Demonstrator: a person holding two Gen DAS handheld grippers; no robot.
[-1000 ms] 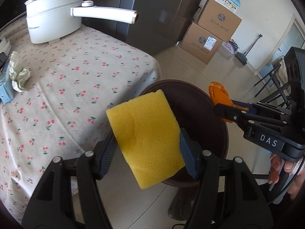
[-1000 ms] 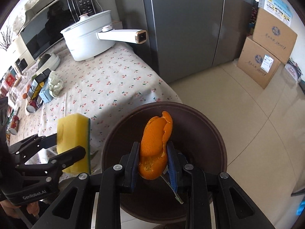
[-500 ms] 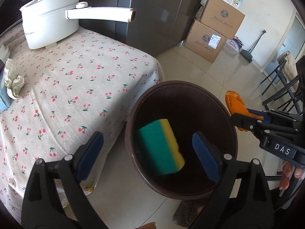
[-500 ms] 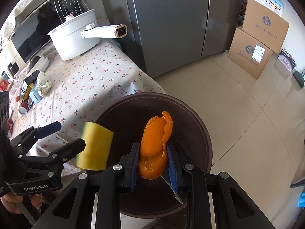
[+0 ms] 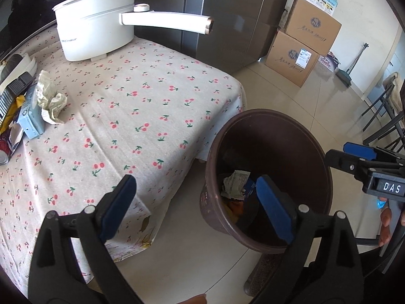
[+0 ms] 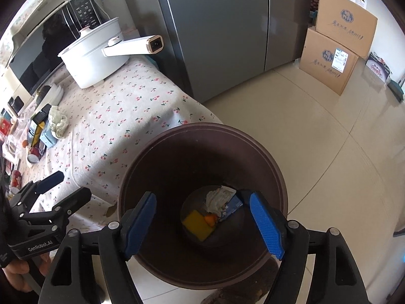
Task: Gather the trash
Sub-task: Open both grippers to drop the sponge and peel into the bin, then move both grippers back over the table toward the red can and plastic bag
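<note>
A brown trash bin (image 5: 268, 113) (image 6: 202, 126) stands on the floor beside the cherry-print table (image 5: 126, 106). At its bottom lie a yellow sponge (image 6: 197, 224), a piece of orange peel (image 6: 210, 220) and crumpled paper (image 6: 217, 198). My left gripper (image 5: 195, 190) hangs open over the table's corner and the bin's left rim, with nothing between its fingers. My right gripper (image 6: 202, 202) is above the bin's mouth; its jaws are opening and hold nothing. On the table's left side lie a crumpled wrapper (image 5: 52, 98) and a pale blue carton (image 5: 31, 116).
A white electric pot (image 5: 96, 35) with a long handle stands at the table's far end. A grey fridge (image 5: 227, 12) and stacked cardboard boxes (image 5: 303, 45) are behind. Black chair legs (image 5: 379, 116) stand to the right of the bin. Cans and packets crowd the table's left edge.
My left gripper opened and the sponge fell into the bin. My right gripper then opened and the orange peel dropped in. The left view has swung toward the table.
</note>
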